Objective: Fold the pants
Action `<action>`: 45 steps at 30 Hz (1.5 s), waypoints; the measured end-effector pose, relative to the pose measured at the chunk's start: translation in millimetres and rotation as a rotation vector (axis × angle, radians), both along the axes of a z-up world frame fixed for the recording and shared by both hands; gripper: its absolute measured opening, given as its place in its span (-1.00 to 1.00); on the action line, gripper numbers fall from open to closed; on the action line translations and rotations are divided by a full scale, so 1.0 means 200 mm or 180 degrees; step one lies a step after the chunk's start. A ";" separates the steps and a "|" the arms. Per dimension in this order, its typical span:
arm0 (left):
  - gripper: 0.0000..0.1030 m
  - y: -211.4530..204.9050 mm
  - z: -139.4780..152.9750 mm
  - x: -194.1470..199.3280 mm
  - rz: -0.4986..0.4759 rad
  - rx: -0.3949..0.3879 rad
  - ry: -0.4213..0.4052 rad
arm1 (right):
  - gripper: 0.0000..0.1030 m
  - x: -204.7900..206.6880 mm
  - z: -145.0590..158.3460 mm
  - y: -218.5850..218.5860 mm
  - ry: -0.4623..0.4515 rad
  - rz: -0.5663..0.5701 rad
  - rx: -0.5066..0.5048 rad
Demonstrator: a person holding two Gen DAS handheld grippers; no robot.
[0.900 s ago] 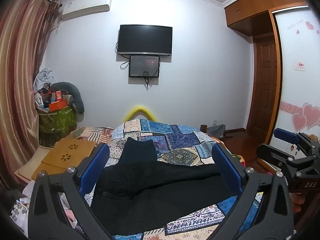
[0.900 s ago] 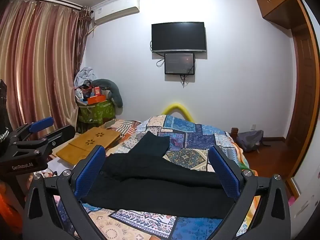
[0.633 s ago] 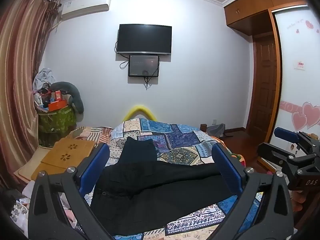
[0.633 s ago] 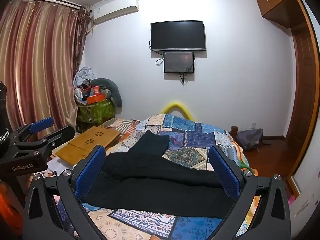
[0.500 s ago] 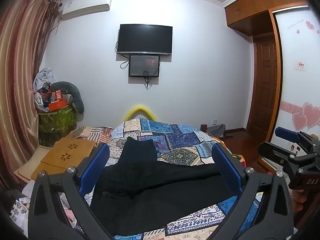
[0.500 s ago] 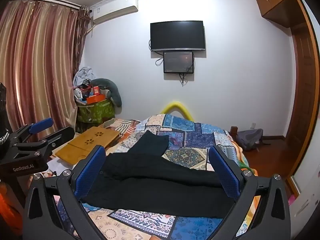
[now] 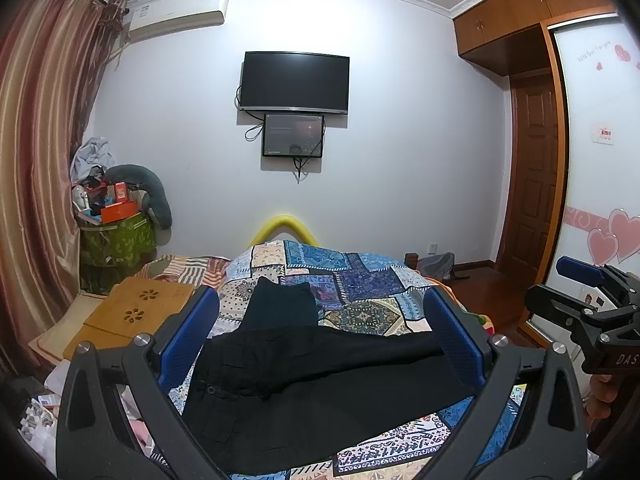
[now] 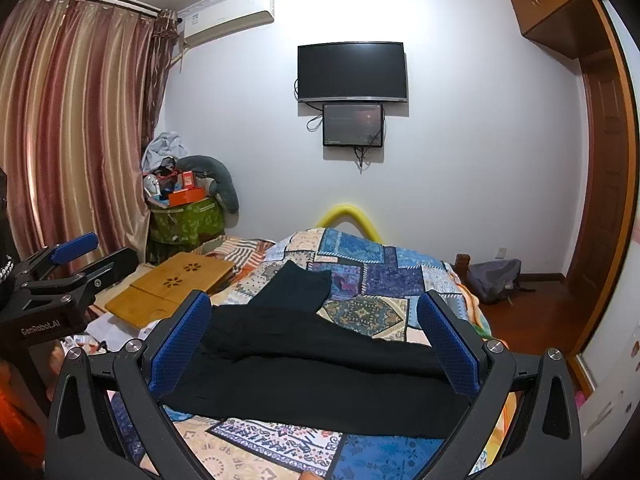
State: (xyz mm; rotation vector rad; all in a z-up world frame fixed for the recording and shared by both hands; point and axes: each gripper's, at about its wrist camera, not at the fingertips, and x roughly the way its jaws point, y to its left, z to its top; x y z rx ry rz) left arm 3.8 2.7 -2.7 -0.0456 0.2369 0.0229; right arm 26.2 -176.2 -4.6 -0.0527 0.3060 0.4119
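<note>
Lying spread across the patchwork quilt (image 7: 362, 276), the black pants (image 7: 320, 376) are unfolded, waistband leftward, probably laid flat for folding. Left gripper (image 7: 320, 344) and right gripper (image 8: 316, 340) hover above them, jaws wide, holding nothing; apparently positioned for a first grasp.

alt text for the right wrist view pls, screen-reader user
Black pants lie spread across a patchwork bedspread, framed by the open right tool, which holds nothing. The left tool shows at the left edge; a TV hangs on the far wall, curtains on the left.
</note>
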 end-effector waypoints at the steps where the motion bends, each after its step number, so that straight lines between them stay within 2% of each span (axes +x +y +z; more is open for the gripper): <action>1: 1.00 0.00 0.00 0.00 0.0002 0.0001 0.0001 | 0.99 0.00 -0.01 -0.01 -0.0003 0.0002 0.0008; 45: 1.00 0.01 -0.02 0.00 -0.0028 -0.0017 -0.0018 | 0.99 -0.02 -0.03 0.00 -0.0060 0.0025 0.0059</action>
